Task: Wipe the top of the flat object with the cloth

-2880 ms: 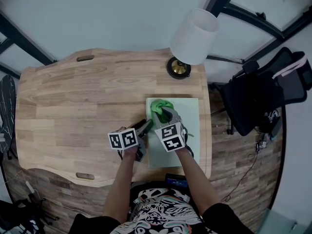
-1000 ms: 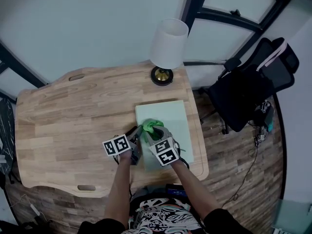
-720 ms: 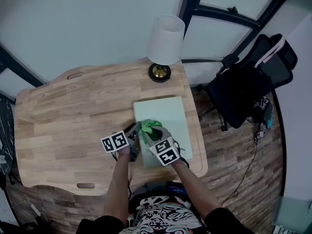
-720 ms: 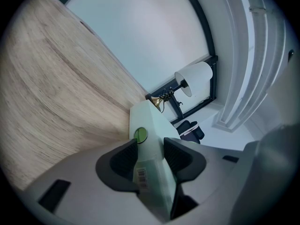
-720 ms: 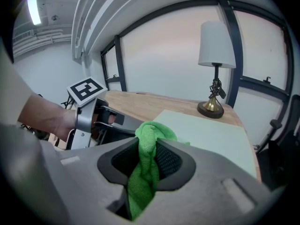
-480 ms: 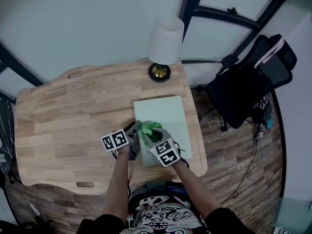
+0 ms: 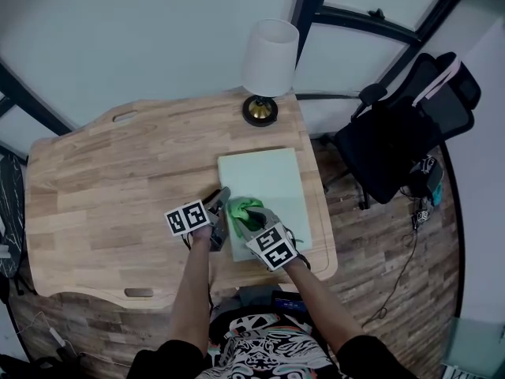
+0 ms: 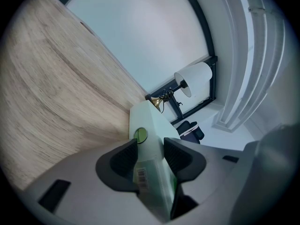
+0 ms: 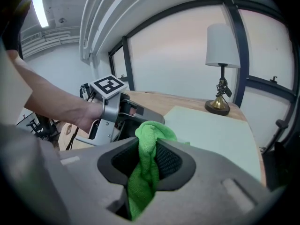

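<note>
Green cloth [image 9: 150, 131] inside the right claw [image 9: 147, 150]

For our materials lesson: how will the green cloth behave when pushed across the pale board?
The cloth is probably floppy: it bunches and droops between the right tongs. Likely light and grippy, given its fuzzy pile. The board, pinched at its edge by the left tongs, should resist sliding.

I see a bunched bright-green cloth [image 7: 245, 208] clamped in my right tongs [image 7: 247, 218], resting on a pale-green flat board [image 7: 272, 181] whose edge is pinched in my left tongs [image 7: 221, 210].
</note>
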A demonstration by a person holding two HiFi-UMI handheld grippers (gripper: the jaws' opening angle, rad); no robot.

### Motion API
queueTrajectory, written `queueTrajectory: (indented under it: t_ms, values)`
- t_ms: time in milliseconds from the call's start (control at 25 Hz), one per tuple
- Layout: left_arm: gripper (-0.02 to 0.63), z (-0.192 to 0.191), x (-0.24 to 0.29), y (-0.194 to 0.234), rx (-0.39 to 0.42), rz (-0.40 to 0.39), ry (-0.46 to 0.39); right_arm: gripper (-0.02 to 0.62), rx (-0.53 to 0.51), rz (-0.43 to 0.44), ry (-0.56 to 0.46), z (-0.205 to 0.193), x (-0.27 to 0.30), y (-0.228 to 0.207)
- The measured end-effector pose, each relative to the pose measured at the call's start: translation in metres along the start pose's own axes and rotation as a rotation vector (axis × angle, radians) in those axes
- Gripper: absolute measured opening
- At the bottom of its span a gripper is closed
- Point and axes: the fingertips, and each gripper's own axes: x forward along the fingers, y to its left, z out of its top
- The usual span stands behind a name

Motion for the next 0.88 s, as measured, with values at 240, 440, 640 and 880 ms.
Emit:
queueTrajectory:
  t_ms: [240, 440, 640, 880]
  values:
    - [0.176, 0.000, 0.000, 0.001, -0.003, -0.003, 0.000, 0.094, -0.027, 0.032, 0.007, -0.007, -0.005, 0.013]
    - [0.176, 0.000, 0.001, 0.001, -0.005, -0.007, 0.001, 0.094, -0.063, 0.076, 0.004, -0.012, -0.008, 0.025]
    - [0.176, 0.000, 0.000, 0.002, -0.007, -0.008, 0.001, 0.094, -0.090, 0.119, 0.016, -0.018, -0.012, 0.038]
    - [0.176, 0.000, 0.000, 0.002, -0.003, -0.009, 0.002, 0.094, -0.089, 0.172, 0.025, -0.023, -0.018, 0.050]
